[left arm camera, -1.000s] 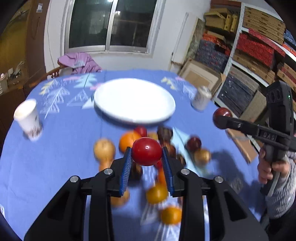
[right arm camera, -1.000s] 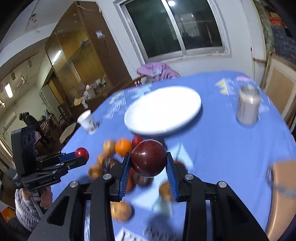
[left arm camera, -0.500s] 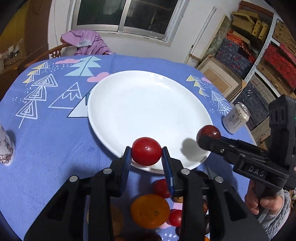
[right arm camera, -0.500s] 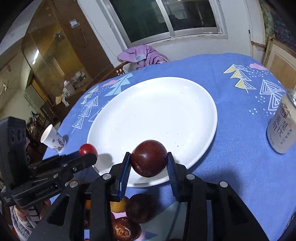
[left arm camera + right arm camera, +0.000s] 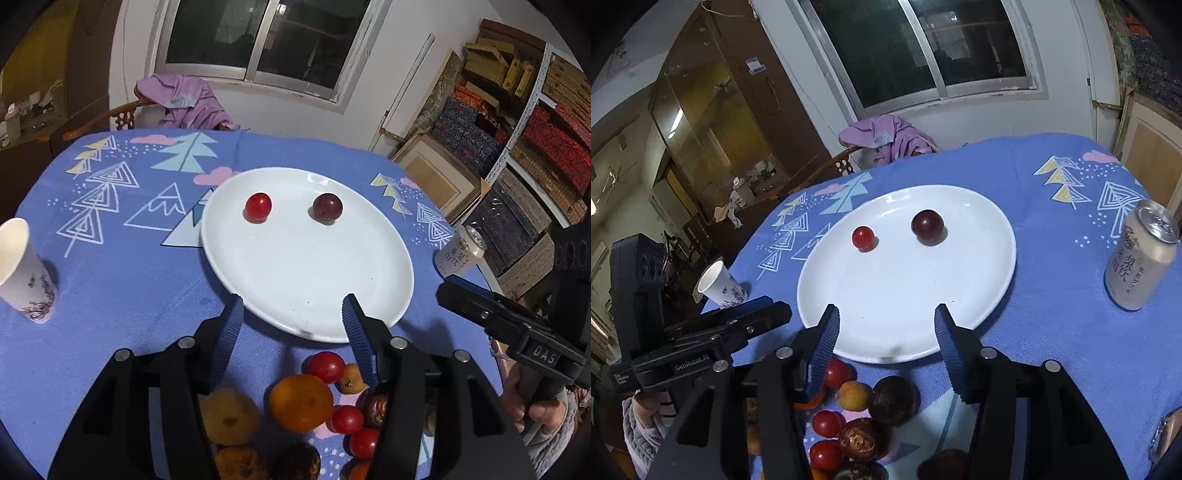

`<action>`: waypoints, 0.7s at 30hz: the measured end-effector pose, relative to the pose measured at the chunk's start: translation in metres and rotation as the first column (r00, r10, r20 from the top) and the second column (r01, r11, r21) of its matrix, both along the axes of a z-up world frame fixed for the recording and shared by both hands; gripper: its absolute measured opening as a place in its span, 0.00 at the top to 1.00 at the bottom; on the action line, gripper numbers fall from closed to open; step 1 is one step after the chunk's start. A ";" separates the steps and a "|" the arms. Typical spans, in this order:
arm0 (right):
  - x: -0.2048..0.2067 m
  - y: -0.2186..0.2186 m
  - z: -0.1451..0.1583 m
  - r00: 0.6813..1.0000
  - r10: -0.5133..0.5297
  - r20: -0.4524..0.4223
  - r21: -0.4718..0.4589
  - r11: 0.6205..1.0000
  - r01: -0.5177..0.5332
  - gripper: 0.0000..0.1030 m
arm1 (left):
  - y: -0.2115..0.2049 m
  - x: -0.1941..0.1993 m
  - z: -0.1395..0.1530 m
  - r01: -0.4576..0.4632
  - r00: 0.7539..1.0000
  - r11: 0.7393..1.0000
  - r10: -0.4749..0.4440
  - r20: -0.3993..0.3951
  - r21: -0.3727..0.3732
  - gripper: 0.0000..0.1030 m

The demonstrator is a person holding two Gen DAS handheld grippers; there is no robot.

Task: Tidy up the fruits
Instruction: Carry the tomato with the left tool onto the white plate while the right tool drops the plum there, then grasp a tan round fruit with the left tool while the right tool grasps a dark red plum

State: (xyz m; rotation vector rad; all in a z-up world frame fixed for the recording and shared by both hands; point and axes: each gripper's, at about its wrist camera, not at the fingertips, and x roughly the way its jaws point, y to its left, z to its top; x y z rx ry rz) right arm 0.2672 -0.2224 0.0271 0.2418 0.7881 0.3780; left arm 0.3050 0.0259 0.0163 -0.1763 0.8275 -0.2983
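The red tomato (image 5: pixel 258 207) and dark plum (image 5: pixel 327 207) sit apart on the white plate (image 5: pixel 306 295), ahead of my left gripper (image 5: pixel 291 314) and right gripper (image 5: pixel 886 325). Both hang spread and empty over its near rim. Loose fruit pile (image 5: pixel 303 402) lies beneath; can (image 5: pixel 1141 254) right, probably upright.

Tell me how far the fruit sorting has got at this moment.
Done: a red tomato and a dark plum sit apart on the white plate. In hand: nothing; the left tongs and right tongs are open. Left: the fruit pile on the cloth.
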 end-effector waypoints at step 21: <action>-0.078 -0.074 -0.039 0.986 -0.134 -0.104 0.158 0.976 0.149 0.25 | 0.042 -0.063 -0.055 -0.175 0.985 0.968 0.174 0.018 0.180 0.08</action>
